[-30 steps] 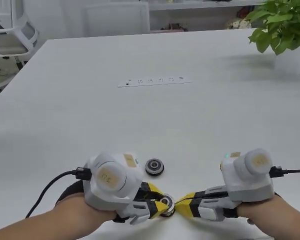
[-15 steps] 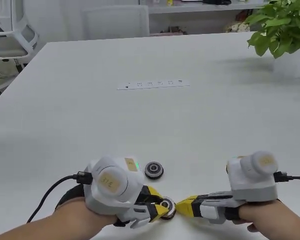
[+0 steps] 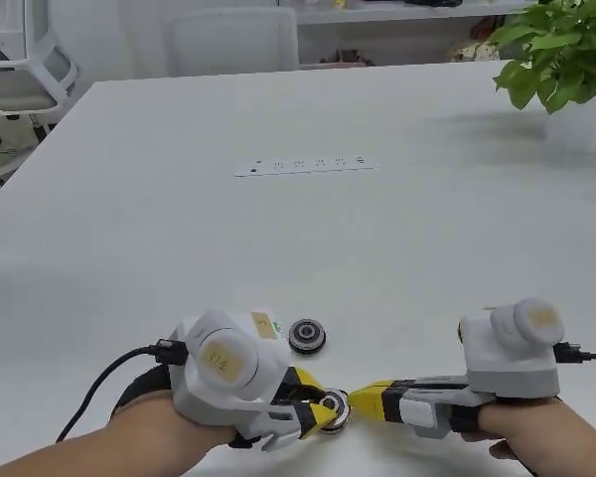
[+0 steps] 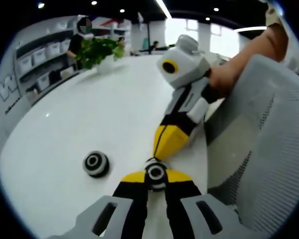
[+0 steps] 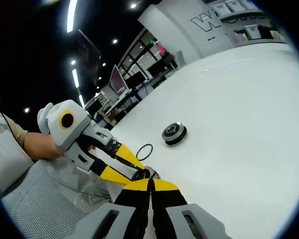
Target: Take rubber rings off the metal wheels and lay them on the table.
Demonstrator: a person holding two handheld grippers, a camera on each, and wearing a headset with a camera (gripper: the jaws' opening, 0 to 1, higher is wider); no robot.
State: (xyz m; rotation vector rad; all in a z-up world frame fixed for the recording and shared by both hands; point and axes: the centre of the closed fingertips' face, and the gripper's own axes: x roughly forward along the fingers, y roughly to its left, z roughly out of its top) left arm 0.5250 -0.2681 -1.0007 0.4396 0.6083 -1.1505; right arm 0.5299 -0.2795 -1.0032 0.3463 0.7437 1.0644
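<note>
At the counter (image 3: 278, 248), far right: a white pot (image 3: 588, 124) w/ a leafy green plant (image 3: 556, 45) in it, well apart from the work. No other container in shot.

Near edge, centre: my left claw (image 4: 156, 175) is closed narrow on a metal wheel (image 4: 156, 171), yellow tips clamped on either side of it, wheel face toward the cam. In the head view the same wheel (image 3: 334, 407) sits between the two claws, just above the counter or on it; can't tell which.

My right claw (image 5: 150, 183) comes in from the opposite side, jaws pressed together, no gap showing, tips right up against the held wheel (image 5: 145, 174). Whether they pinch its rubber, I can't tell; the contact spot is too small.

In the right gripper view, one thin black ring (image 5: 144, 152) lies flat on the counter, just beside the left claw, touching nothing else.

A 2nd wheel (image 3: 307, 335), w/ its black rubber on, lies flat near the left claw, apart from both claws. It shows too in the left gripper view, left of the jaws, and beyond the ring in the right gripper view.

Mid-counter: a white power strip (image 3: 306, 164), well apart. A white chair (image 3: 25, 55) stands off the far-left corner.
</note>
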